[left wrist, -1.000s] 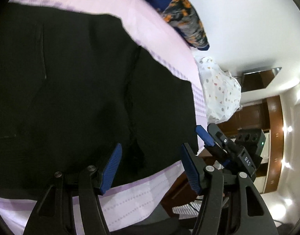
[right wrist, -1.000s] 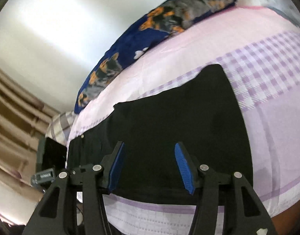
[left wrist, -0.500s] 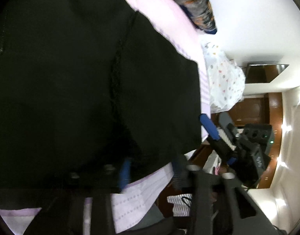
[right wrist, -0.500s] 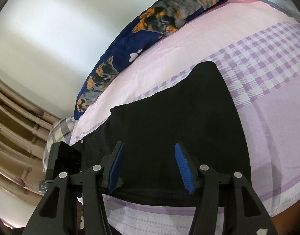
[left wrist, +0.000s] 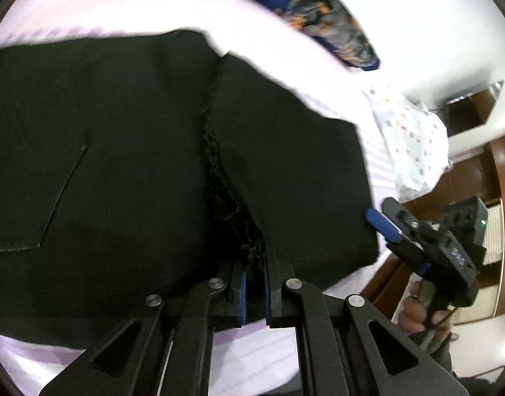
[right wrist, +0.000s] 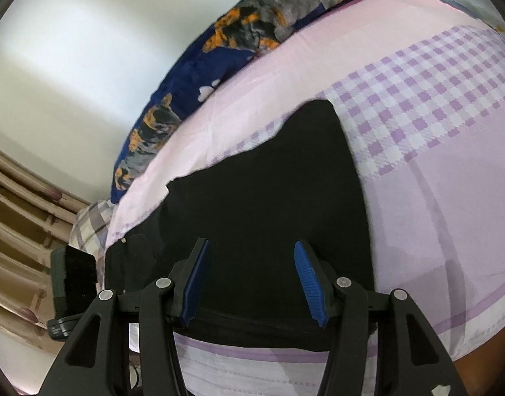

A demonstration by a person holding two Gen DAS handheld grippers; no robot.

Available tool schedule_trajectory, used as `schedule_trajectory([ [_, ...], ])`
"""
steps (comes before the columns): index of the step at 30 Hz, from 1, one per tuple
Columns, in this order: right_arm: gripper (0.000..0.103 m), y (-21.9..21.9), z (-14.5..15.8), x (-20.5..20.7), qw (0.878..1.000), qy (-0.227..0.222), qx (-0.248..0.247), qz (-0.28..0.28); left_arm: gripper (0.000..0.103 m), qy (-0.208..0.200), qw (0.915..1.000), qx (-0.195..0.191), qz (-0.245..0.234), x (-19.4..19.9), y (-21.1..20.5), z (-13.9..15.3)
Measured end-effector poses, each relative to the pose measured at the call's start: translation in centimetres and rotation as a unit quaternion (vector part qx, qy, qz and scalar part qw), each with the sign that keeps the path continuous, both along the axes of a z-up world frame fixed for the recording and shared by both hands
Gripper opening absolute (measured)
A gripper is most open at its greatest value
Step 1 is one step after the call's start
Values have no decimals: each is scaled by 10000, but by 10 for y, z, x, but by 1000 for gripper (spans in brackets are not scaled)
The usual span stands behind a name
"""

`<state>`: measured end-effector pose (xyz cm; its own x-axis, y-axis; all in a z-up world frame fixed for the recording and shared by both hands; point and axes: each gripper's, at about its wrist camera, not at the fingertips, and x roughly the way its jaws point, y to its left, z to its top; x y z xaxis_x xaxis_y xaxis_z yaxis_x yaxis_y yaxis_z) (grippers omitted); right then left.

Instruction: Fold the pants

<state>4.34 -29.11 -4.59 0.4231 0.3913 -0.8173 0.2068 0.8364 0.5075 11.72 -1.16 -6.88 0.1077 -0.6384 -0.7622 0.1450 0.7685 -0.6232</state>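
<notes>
Black pants (left wrist: pixel 127 151) lie spread on a pink and purple bed sheet (left wrist: pixel 272 356). My left gripper (left wrist: pixel 254 292) is shut on the near edge of the pants, at the frayed crotch seam. In the right wrist view the pants (right wrist: pixel 269 204) lie flat ahead. My right gripper (right wrist: pixel 251 280) is open, its blue pads just above the near hem of the leg, holding nothing. The right gripper also shows in the left wrist view (left wrist: pixel 384 222) beside the leg's corner.
A dark blue patterned pillow (right wrist: pixel 239 43) lies at the far side of the bed (right wrist: pixel 450 171). A white dotted cloth (left wrist: pixel 414 142) lies past the pants. Wooden furniture (left wrist: pixel 503 178) stands beyond the bed edge. The left gripper's body (right wrist: pixel 72 283) shows at the bed's left edge.
My left gripper moved in to the pants' near edge and closed on the crotch seam. The right gripper stayed open and shifted only slightly.
</notes>
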Motion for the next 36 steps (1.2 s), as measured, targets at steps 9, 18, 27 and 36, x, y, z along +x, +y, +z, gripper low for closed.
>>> schedule_trajectory([
  [9,49,2,-17,3,9981,489,-372,106,18,-124,9989,395,-215,-4,-12,0],
  [18,49,6,-18,4,9971,508,-525,200,41,-989,9896,994,332,-18,22,27],
  [27,60,17,-18,9,9953,554,-722,322,44,-1138,9793,679,1530,-39,116,40],
  [36,64,38,-19,15,9922,740,-845,545,44,-856,9623,-124,2579,-76,200,24],
])
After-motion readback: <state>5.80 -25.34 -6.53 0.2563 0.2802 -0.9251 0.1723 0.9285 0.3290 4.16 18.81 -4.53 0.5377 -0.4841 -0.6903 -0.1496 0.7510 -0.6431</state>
